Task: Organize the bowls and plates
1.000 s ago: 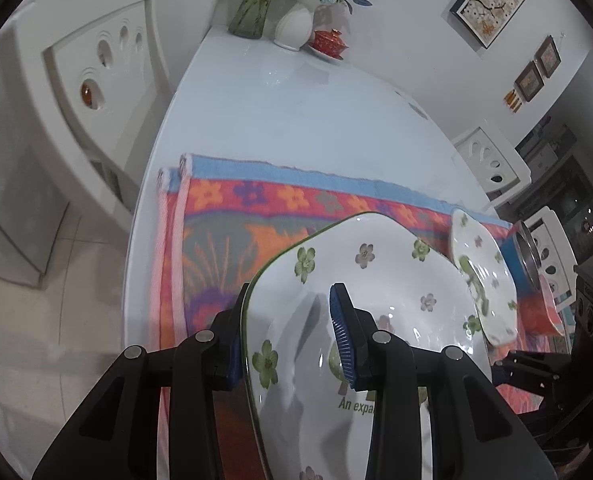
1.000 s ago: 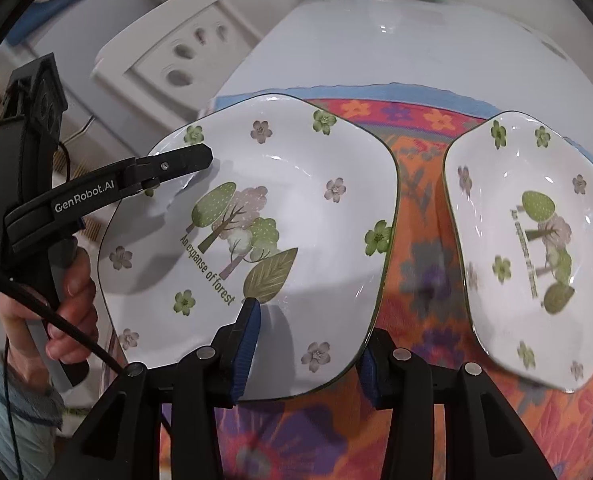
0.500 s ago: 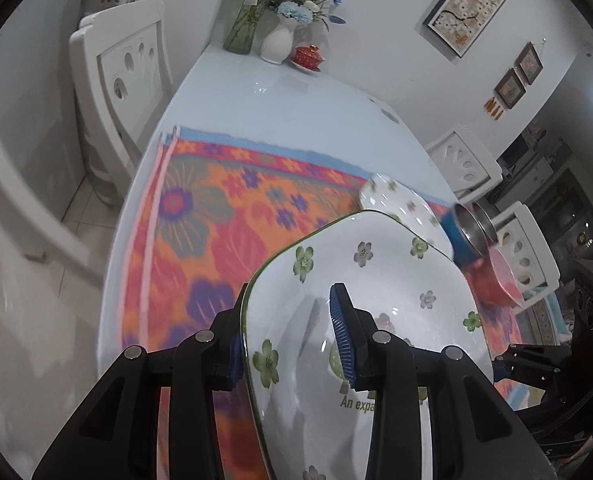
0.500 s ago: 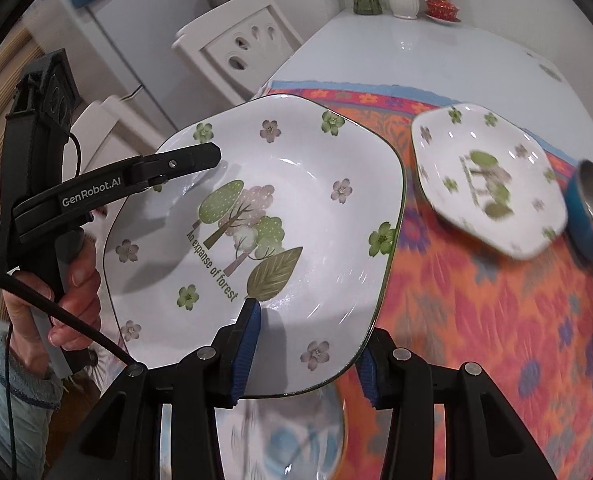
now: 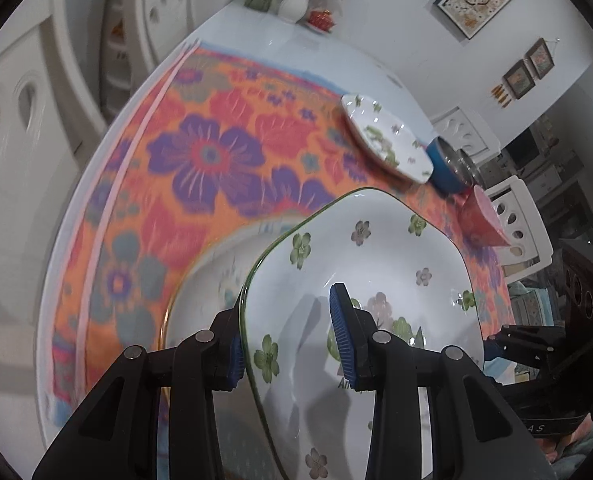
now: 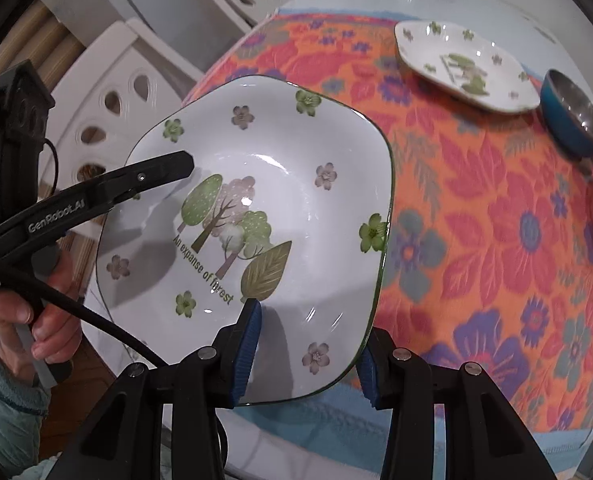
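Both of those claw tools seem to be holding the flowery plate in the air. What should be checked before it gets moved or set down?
1. Left gripper clamped on the held plate rim: ok.
2. Right gripper clamped on the near rim: ok.
3. Plate level: not ok, tilted.
4. Another dish directly beneath: blurred, cannot tell what.
5. Second matching plate far enough away: ok.
6. Blue bowl away from the plate: ok.

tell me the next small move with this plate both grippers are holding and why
Probably lower the held plate a little, level, onto the plate beneath it. The left gripper and right gripper each clamp an edge, it hangs above the floral cloth, and that white plate shows under its left edge, the likely stacking spot.
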`<state>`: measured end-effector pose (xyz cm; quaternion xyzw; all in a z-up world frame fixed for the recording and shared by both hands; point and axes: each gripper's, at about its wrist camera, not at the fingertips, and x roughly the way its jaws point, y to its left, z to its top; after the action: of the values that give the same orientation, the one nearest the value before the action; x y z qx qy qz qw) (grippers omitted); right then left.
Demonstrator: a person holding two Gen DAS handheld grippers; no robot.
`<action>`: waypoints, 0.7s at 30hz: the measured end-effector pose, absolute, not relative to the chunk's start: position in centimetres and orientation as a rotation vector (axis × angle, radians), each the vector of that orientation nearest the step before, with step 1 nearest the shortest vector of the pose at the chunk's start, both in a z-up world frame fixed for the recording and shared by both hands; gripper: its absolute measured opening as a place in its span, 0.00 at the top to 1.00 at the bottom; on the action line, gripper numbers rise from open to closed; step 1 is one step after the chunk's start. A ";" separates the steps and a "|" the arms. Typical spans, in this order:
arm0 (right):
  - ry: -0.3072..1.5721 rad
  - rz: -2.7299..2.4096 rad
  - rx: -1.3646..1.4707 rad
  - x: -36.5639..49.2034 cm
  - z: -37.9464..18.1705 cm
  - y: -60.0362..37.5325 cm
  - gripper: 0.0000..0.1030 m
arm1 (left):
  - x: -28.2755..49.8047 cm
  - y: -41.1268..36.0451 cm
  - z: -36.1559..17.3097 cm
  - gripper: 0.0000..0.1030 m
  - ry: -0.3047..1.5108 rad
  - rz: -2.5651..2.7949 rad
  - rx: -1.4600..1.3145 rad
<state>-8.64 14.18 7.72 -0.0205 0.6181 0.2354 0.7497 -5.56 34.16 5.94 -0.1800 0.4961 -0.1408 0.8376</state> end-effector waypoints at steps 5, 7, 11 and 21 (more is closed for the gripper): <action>1.380 0.515 -0.058 -9.3 6.1 14.6 0.58 | -6.5 34.3 4.5 0.68 1.078 -0.268 -0.381; 1.385 0.511 -0.055 -9.4 5.8 14.9 0.58 | -6.6 34.4 4.1 0.68 1.087 -0.259 -0.373; 1.390 0.501 -0.060 -8.9 5.5 15.3 0.58 | -6.8 34.8 3.6 0.68 1.094 -0.254 -0.380; 1.430 0.475 -0.037 -7.4 4.5 16.1 0.58 | -6.1 35.4 3.8 0.68 1.096 -0.232 -0.353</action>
<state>-7.43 16.15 4.51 -0.0168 0.6492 0.2157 0.7292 -6.05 35.36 3.80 -0.1664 0.5172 -0.1094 0.8324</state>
